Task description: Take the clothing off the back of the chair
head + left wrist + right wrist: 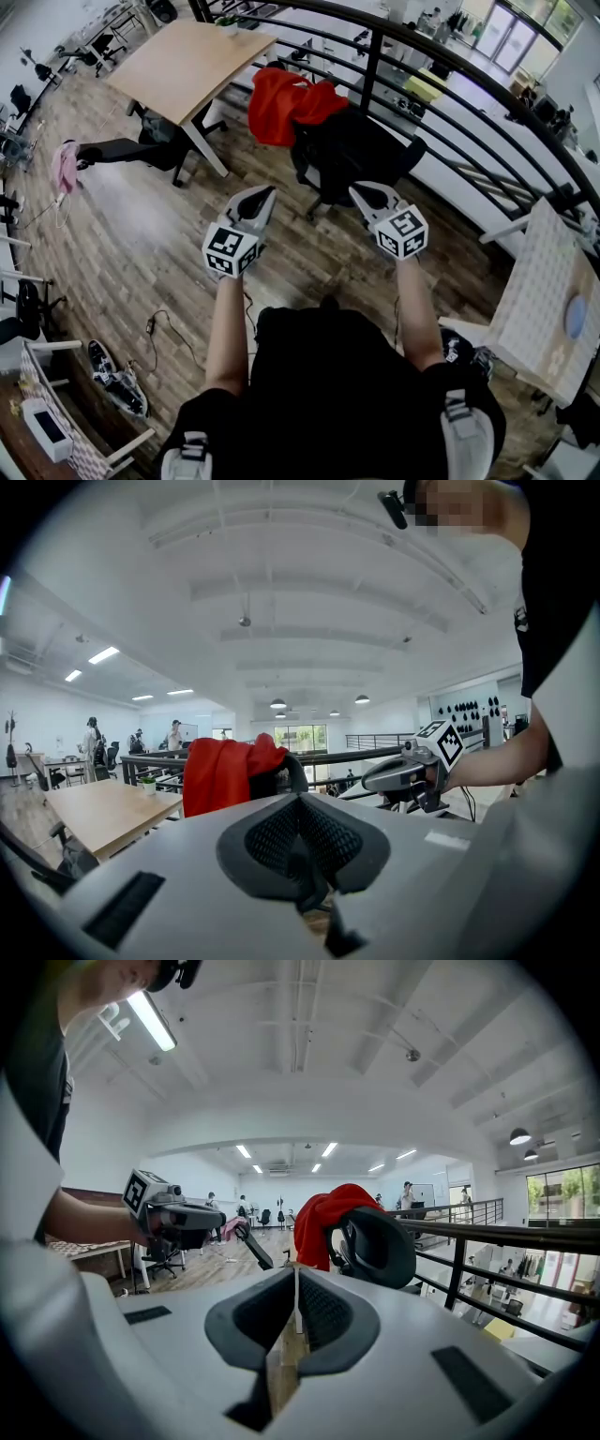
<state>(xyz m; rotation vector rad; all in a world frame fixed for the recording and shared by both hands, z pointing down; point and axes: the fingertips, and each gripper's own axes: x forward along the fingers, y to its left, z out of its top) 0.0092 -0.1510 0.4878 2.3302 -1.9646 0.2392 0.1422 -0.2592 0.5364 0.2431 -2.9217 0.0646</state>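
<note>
The step in hand looks like the approach. The left tongs (263, 195) and the right tongs (360, 194) are both held out toward the chair, each pressed together with nothing between, well apart from the garment. Just right of the wooden tabletop (178, 66), the red clothing (279, 105) hangs draped over the back of the black chair (361, 155). Next, I judge, the tongs must spread, reach the fabric, pinch it and lift it clear of the backrest. No container shows near the chair.
</note>
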